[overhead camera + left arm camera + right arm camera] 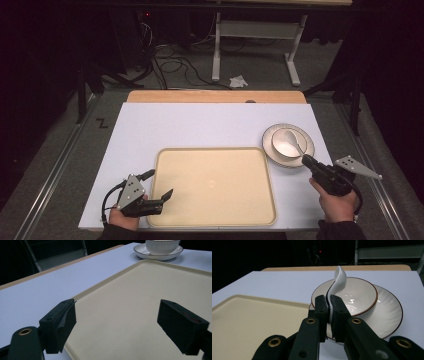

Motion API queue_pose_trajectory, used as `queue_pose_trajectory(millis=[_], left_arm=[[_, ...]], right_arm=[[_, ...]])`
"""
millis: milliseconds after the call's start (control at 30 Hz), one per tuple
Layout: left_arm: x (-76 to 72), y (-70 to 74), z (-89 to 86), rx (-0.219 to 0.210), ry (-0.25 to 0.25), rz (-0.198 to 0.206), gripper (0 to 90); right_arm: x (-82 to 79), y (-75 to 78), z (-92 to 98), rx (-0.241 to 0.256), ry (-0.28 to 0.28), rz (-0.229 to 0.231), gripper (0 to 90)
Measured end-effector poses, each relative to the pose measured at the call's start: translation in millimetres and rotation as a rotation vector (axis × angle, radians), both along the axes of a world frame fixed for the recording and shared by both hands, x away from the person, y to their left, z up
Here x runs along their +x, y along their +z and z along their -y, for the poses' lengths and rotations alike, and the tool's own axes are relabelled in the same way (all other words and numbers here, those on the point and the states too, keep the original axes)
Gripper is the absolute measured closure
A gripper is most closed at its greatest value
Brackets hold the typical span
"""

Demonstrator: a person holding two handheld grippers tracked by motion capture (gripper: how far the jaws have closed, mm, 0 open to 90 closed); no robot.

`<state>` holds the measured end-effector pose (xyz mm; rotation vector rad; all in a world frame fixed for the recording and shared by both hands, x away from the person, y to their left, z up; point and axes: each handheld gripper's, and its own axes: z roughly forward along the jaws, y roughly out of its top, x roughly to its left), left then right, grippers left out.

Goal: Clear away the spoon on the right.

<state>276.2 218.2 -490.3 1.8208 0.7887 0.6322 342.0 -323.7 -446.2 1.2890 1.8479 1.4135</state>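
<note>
From the high view I log my right gripper [306, 161] at about four o'clock on the table [200, 125], its jaws clamped together on the handle of a white spoon [294, 140]. The right gripper view confirms it: the two black jaws pinch the spoon [338, 281] handle edge-on, and the spoon's scoop end rises over the bowl [357, 298]. The bowl [285, 145] sits on a ridged plate [306, 137] at roughly three o'clock, just beside the tray's right edge. My left gripper [159, 186] rests at seven o'clock with jaws wide apart, holding nothing, straddling the near left corner of the beige tray [215, 185]. In the left gripper view one jaw stands over the tray [130, 310] rim, the other over its floor; bowl and plate [160, 255] show at one o'clock, well apart.
</note>
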Motion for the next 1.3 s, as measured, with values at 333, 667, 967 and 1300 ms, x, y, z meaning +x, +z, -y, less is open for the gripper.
queue_pose_trajectory(millis=[333, 667, 967, 1300], left_arm=[[-0.1, 0.2, -0.3, -0.001, 0.001, 0.002, 15.9], [-0.3, 0.4, -0.5, -0.003, 0.001, 0.003, 15.9], [-0.3, 0.0, 0.0, -0.002, 0.001, 0.006, 15.9], [-0.3, 0.4, -0.7, -0.005, 0.004, 0.008, 15.9]], right_arm=[[-9.2, 7.8, -15.6, 0.007, 0.088, 0.044, 86.6], [-13.0, 4.0, -42.6, -0.013, 0.205, 0.046, 86.6], [-16.7, -2.6, -69.0, -0.031, 0.295, 0.039, 86.6], [-21.9, -10.2, -101.0, -0.060, 0.391, 0.019, 86.6]])
